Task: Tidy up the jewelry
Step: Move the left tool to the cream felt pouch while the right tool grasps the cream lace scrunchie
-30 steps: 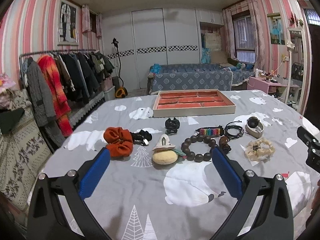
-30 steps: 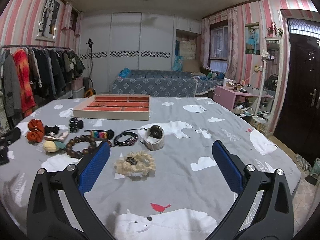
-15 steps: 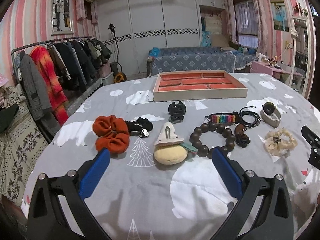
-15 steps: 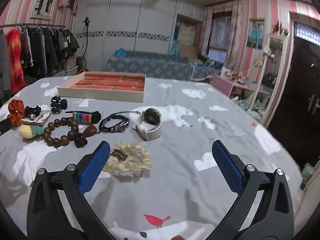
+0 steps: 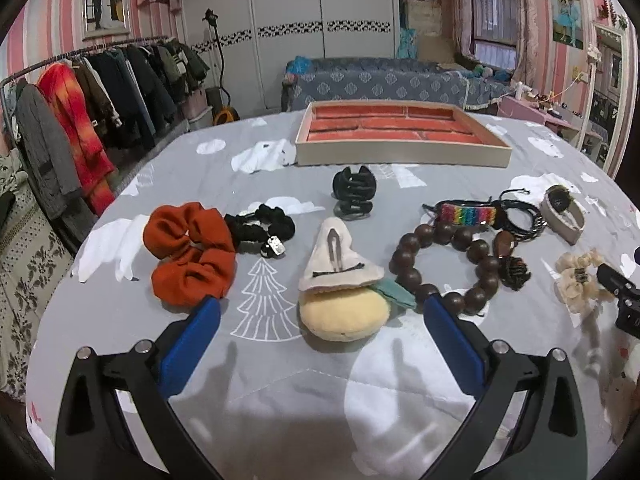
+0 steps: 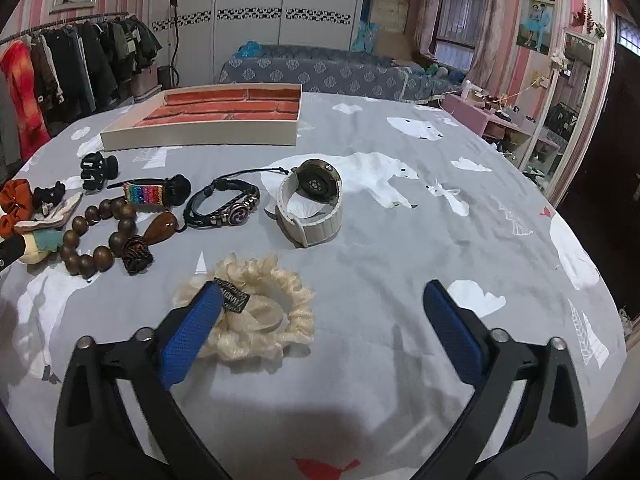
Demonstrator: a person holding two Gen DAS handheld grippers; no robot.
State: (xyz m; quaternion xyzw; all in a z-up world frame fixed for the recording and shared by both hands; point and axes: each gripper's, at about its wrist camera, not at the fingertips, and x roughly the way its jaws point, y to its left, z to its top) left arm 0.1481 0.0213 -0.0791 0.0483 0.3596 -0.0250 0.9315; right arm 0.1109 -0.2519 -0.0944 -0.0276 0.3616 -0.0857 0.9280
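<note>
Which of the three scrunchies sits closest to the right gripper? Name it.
The cream scrunchie, pale with a dark tag: it lies right by the right gripper's left finger, while the orange scrunchie and black scrunchie lie far off.

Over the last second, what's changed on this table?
Both grippers came forward and down toward the accessories. The left gripper now hangs open near the plush hair clip; the right gripper is above the cream scrunchie, its jaws closing, nothing gripped yet. Every item and the tray stayed where it was.
</note>
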